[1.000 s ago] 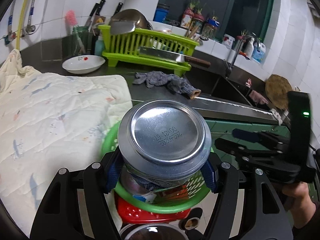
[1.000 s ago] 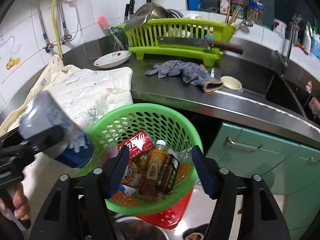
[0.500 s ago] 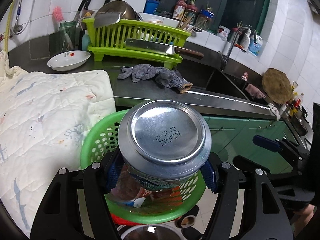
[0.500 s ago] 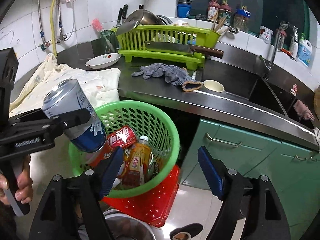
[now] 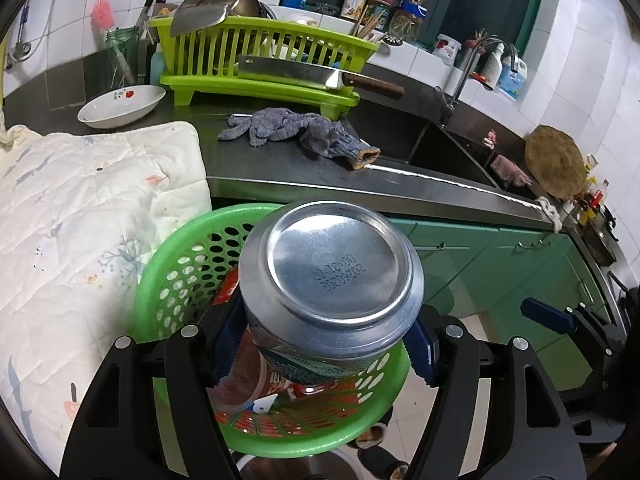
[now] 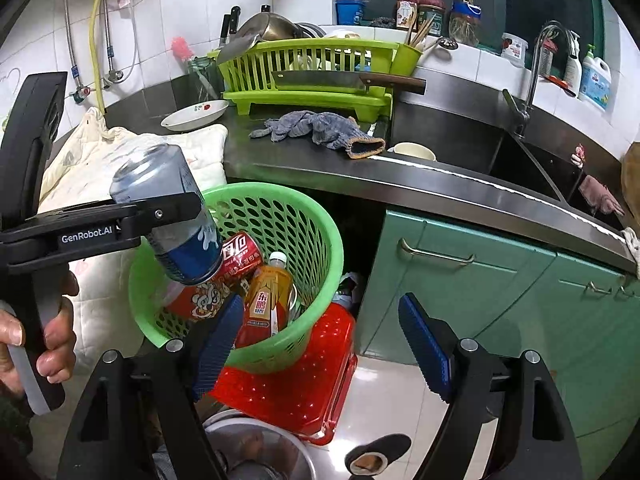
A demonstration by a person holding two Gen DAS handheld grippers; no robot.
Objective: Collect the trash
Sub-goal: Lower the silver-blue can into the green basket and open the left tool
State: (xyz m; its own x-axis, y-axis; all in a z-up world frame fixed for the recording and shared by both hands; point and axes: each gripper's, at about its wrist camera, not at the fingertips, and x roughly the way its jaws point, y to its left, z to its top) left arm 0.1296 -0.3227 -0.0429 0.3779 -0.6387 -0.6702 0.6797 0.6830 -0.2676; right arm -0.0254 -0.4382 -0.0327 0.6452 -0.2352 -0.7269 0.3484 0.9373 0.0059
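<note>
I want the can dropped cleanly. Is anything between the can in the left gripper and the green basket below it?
Nothing visible blocks it. The can sits between the left gripper fingers, whose jaws are opening, right over the open mouth of the basket. Below lie only a red can and a bottle.

Both wrist cameras look steeply down from close above the green basket [image 5: 168, 280] [image 6: 320, 216], facing the counter [image 5: 280, 168] [image 6: 440, 184]; both share the dish rack [image 5: 256, 40] [image 6: 312, 56]
</note>
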